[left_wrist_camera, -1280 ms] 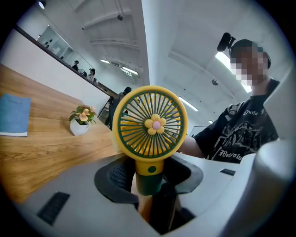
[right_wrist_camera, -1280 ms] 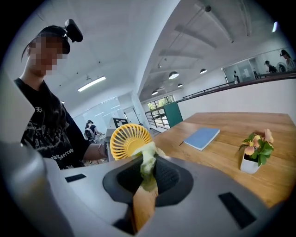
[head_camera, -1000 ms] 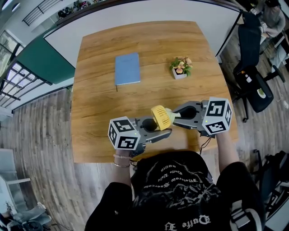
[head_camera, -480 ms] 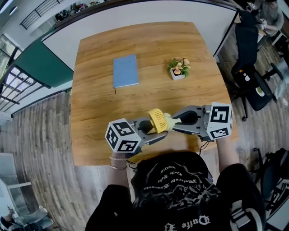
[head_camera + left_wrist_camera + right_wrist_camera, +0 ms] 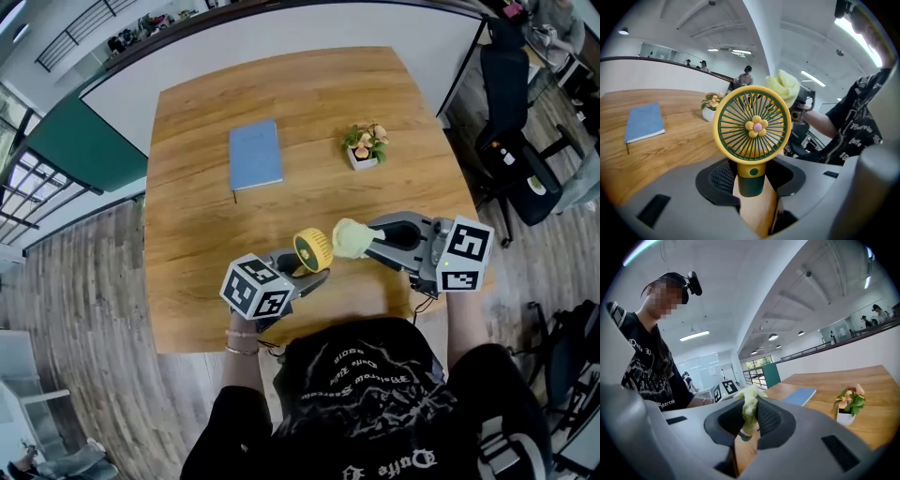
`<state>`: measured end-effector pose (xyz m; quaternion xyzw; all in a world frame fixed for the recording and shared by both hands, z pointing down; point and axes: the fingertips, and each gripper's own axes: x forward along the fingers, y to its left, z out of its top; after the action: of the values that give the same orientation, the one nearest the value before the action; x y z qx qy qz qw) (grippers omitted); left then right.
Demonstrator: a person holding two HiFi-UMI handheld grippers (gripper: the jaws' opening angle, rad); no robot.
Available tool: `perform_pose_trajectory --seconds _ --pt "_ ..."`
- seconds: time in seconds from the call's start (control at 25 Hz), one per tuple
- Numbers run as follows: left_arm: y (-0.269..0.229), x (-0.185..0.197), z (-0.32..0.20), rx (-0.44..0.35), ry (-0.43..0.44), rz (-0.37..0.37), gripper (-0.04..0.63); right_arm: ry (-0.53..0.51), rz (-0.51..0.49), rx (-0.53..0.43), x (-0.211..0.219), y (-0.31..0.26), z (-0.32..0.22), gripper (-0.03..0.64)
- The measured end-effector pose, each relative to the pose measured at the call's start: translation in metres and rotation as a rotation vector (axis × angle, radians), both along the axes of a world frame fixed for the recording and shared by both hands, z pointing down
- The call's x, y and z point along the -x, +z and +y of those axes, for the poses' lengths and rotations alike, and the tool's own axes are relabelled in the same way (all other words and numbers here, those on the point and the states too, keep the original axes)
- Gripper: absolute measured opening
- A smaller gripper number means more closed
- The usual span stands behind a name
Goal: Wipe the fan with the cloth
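The cloth (image 5: 351, 238), pinched in the right gripper's (image 5: 367, 246) fingers, has lifted off the fan (image 5: 312, 250) and hangs just beside it. The left gripper's (image 5: 302, 270) fingers clamp the fan's handle above the desk (image 5: 281, 84). One wiping pass looks finished.

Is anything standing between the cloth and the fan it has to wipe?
Nothing visible does. The right gripper holds the cloth close beside the fan, which the left gripper holds, and no other thing lies between the two.
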<state>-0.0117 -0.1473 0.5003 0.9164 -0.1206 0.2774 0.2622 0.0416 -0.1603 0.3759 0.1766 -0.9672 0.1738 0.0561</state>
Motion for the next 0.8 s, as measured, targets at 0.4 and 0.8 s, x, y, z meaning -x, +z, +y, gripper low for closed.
perform_pose_trajectory --seconds 0.4,0.8 --pt "0.07 0.054 -0.052 -0.134 -0.249 -0.449 0.199 0.208 -0.102 0.157 -0.032 0.04 0.007 0.057" --pt "0.104 0.055 -0.056 -0.261 -0.081 -0.678 0.199 0.228 -0.159 0.238 -0.023 0.058 0.018 0.057"
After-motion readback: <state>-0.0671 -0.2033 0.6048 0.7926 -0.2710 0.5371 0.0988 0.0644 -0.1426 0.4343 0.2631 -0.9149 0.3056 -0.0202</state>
